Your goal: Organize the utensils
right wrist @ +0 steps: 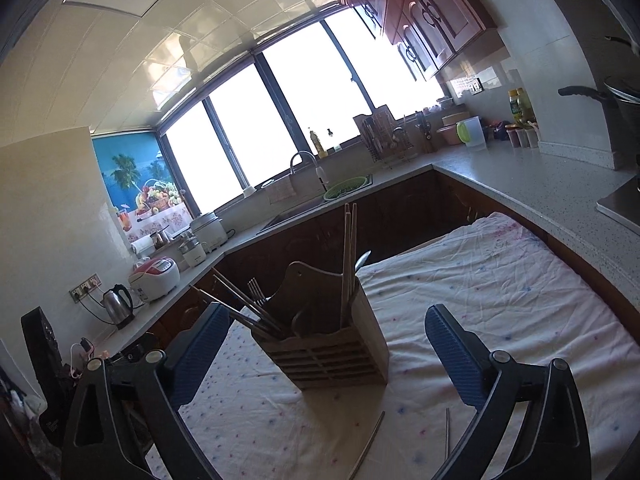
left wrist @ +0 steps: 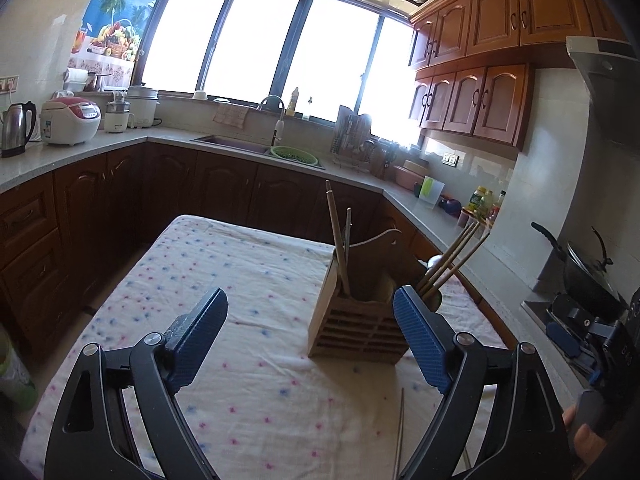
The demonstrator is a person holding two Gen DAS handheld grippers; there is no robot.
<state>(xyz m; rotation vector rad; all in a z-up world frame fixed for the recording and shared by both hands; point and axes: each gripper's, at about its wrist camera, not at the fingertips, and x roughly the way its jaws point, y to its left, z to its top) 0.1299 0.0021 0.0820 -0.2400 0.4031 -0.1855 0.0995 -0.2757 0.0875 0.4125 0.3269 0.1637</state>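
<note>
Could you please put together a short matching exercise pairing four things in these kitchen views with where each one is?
Things:
1. wooden utensil holder
2. loose metal chopsticks
3. green colander
4. electric kettle

Places:
A. at the sink under the window
B. lying flat on the cloth near the grippers
C. on the counter beside the rice cooker
D. standing upright on the dotted tablecloth

Pairs: 1-D, 2-B, 3-A, 4-C

Frame edges cut both loose chopsticks point(right wrist: 368, 446) short.
</note>
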